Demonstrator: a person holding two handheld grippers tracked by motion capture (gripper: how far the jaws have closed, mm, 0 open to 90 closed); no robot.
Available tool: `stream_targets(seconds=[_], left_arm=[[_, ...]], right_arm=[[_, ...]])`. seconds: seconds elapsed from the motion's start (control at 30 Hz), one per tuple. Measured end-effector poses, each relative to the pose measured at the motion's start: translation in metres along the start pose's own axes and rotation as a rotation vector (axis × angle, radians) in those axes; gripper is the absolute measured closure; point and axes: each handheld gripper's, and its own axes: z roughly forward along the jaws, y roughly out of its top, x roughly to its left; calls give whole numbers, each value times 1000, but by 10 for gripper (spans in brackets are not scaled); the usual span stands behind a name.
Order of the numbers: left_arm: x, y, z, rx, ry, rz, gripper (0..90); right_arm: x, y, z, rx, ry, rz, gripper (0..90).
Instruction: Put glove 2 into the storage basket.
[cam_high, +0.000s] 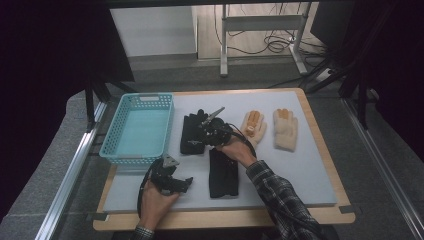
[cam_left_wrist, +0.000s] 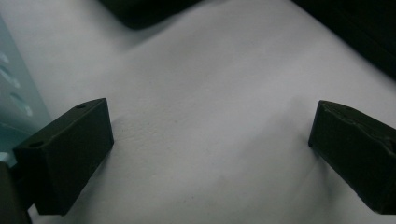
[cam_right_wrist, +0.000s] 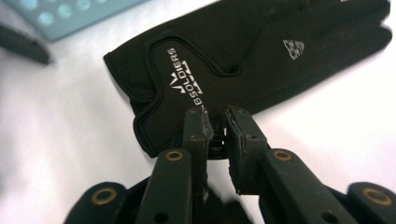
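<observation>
Hovering my right gripper (cam_right_wrist: 215, 122), jaws narrowed to a slit with nothing between them, at the cuff of the black glove (cam_right_wrist: 243, 60) marked "BSOLDIERS", I see it run lengthwise ahead toward its fingers on the worktop (cam_high: 310, 170), my left gripper (cam_left_wrist: 210, 140) wide and empty.

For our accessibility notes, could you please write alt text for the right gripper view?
The right gripper, jaws nearly closed, hangs at the cuff edge of a black glove with white lettering, lying on a white table. A teal basket sits at the upper left.
</observation>
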Motion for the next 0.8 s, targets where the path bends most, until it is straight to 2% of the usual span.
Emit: stream_targets(seconds=[0.07, 0.1, 0.13, 0.17, 0.2, 0.27, 0.3, 0.5, 0.53, 0.6, 0.63, 0.67, 0.73, 0.8], left_arm=[[0, 0, 0, 0, 0, 0, 1], [0, 0, 0, 0, 0, -1, 1], [0, 0, 0, 0, 0, -1, 1], [0, 0, 0, 1, 1, 1, 1], [0, 0, 0, 1, 0, 1, 1], [0, 0, 0, -1, -1, -1, 1], [0, 0, 0, 2, -1, 0, 1], [0, 0, 0, -1, -1, -2, 1], [0, 0, 0, -1, -1, -2, 1], [0, 0, 0, -1, -1, -1, 0], [0, 0, 0, -1, -1, -1, 0], [0, 0, 0, -1, -1, -1, 0], [0, 0, 0, -1, -1, -1, 0], [0, 0, 0, -1, -1, -1, 0]], right_arm=[[-2, -2, -1, 6, 5, 8, 752], [-4, -3, -3, -5, -11, 21, 674], [-8, -2, -2, -42, -47, 44, 562], [-11, 0, 0, -61, -65, 62, 528], [-16, 5, 7, -85, -74, 79, 528], [-17, 8, 11, -95, -73, 83, 528], [-19, 16, 23, -115, -88, 88, 532], [-20, 29, 42, -173, -87, 96, 521], [-19, 33, 50, -158, -93, 96, 508], [-19, 34, 55, -143, -106, 88, 505], [-19, 33, 61, -119, -118, 84, 510], [-22, 29, 65, -141, -94, 103, 576], [-26, 27, 65, -157, -62, 171, 699], [-30, 26, 65, -166, -51, 218, 788]])
